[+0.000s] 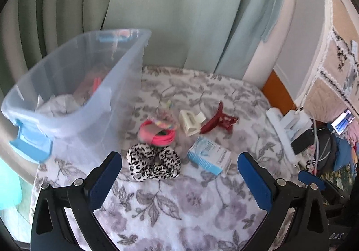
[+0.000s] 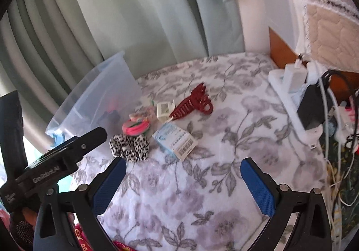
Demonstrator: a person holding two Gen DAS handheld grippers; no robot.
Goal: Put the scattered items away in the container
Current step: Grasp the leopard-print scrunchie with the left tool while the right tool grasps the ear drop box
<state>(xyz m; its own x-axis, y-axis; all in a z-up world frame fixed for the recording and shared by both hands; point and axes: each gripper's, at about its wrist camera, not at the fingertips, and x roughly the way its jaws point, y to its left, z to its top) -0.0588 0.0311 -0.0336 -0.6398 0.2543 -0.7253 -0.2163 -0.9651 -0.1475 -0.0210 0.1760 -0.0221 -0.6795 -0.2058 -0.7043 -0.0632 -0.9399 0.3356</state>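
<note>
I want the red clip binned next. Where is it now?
The red claw clip lies on the floral cloth, rightmost of the scattered items, beside the cream clip, above the blue box.

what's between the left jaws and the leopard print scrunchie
Nothing visible. The left gripper is open with only bare floral cover ahead of it, and the leopard print scrunchie is the nearest item. The clear bin sits beside it, off to the left.
</note>
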